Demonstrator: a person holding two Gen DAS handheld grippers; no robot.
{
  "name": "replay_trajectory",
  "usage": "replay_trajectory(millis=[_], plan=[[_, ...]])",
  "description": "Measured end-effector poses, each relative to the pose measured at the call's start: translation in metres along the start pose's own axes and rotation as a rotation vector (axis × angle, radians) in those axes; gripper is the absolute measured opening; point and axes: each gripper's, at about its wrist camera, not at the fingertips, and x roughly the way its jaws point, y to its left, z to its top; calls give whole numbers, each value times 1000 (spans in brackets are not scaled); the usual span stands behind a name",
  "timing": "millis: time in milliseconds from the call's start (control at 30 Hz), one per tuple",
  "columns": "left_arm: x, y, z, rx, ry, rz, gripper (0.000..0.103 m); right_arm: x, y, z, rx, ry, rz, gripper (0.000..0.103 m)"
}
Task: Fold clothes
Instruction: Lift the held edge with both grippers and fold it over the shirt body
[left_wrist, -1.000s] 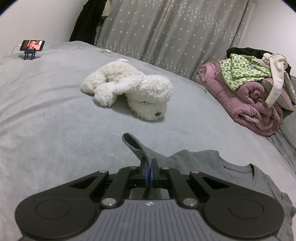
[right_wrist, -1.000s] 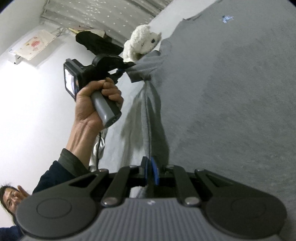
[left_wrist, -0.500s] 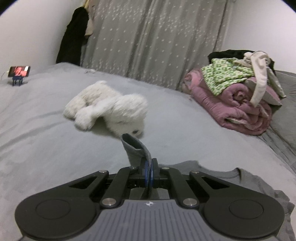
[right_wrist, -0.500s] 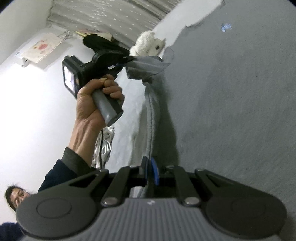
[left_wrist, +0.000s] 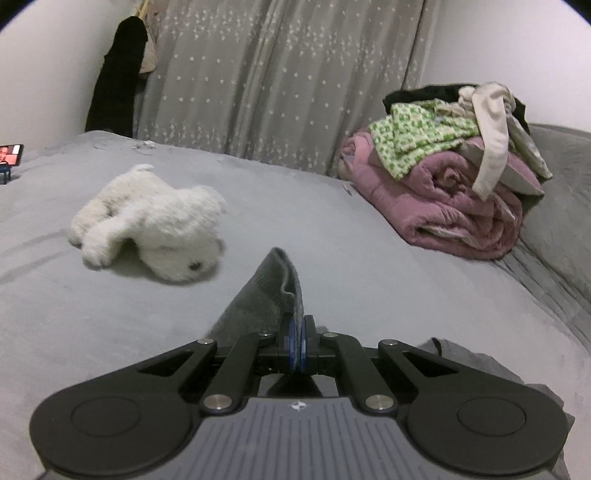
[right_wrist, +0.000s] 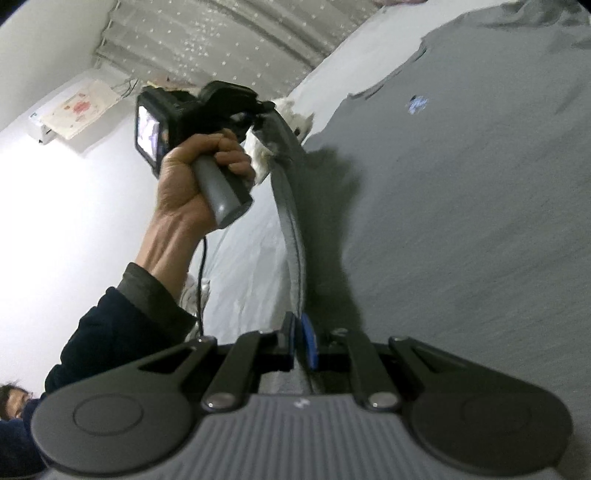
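Observation:
A grey T-shirt (right_wrist: 461, 184) lies spread on the grey bed, a small blue mark on its chest. One side edge of it is lifted off the bed. My left gripper (left_wrist: 297, 328) is shut on the sleeve end (left_wrist: 273, 288), which sticks up in front of its jaws. My right gripper (right_wrist: 300, 334) is shut on the hem edge of the same shirt; the raised edge (right_wrist: 291, 229) runs taut from it to the left gripper (right_wrist: 264, 110), held in a hand (right_wrist: 192, 173).
A white plush dog (left_wrist: 155, 221) lies on the bed (left_wrist: 74, 314) ahead left. A pile of pink quilt and clothes (left_wrist: 450, 184) sits at the right. A phone on a stand (left_wrist: 11, 157) is at the far left. A grey curtain (left_wrist: 277, 81) hangs behind.
The left gripper has carried the sleeve up and across toward the shirt's body, so the plush dog shifted left in its view. The right gripper followed a little, and the lifted edge stands higher.

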Motion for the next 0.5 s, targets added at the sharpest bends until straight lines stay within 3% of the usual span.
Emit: replay_trajectory(millis=[200,400,500], plan=[[22,-38,-15,63,14,-22,2,-11,14,-2,-24,-101,-127,7],[47,-66,-39,157,90,-13,2,1,1,-12,29,-30,-182,7],[51,-76,-44,176,130,-34,2,-4,-4,-18,44,-38,-199,7]])
